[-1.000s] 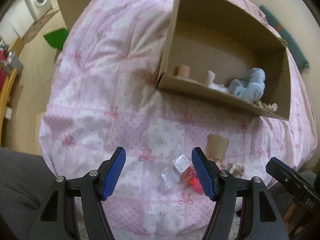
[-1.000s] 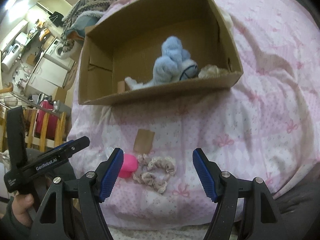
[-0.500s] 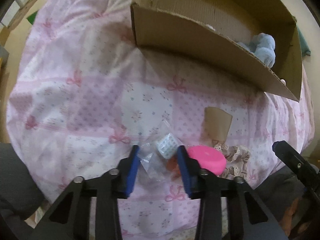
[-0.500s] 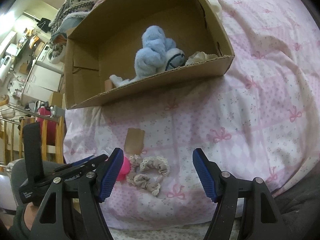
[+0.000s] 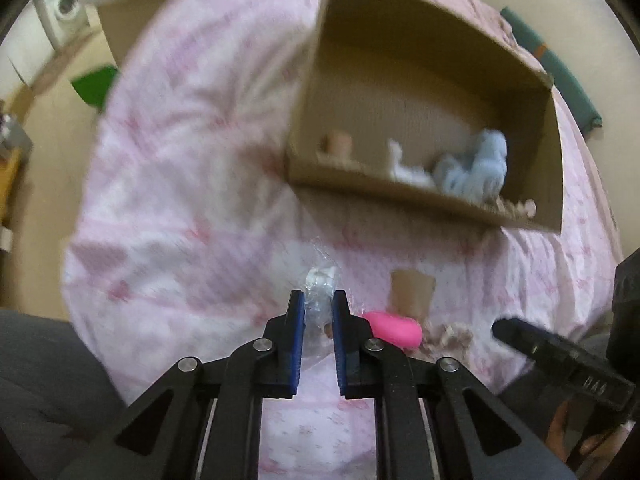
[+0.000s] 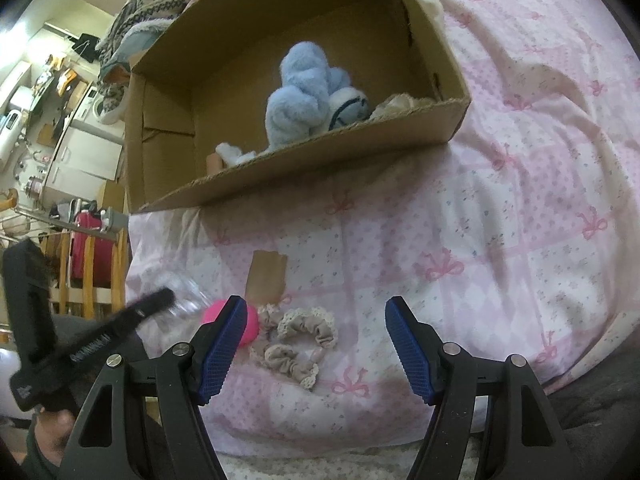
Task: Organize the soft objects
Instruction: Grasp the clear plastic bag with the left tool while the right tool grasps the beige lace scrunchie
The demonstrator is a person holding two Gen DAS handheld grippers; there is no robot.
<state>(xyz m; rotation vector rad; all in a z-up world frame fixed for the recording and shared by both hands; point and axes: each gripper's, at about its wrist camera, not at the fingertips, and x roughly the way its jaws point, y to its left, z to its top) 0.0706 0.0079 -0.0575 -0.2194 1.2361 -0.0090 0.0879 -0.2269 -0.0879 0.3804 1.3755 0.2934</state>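
The clear plastic packet (image 5: 319, 292) sits pinched between the fingers of the left gripper (image 5: 317, 312), raised a little off the pink bedspread (image 5: 192, 184). From there the cardboard box (image 5: 416, 196) lies toward one o'clock, its open side facing the packet, so the carry looks like a forward reach slightly to the right. The right gripper (image 6: 316, 344) hangs spread wide and empty over the beige scrunchies (image 6: 298, 340), beside the pink round thing (image 6: 224, 318).

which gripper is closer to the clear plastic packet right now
Left. The left gripper is shut on the clear plastic packet; the right gripper is open over the scrunchies, apart from it.
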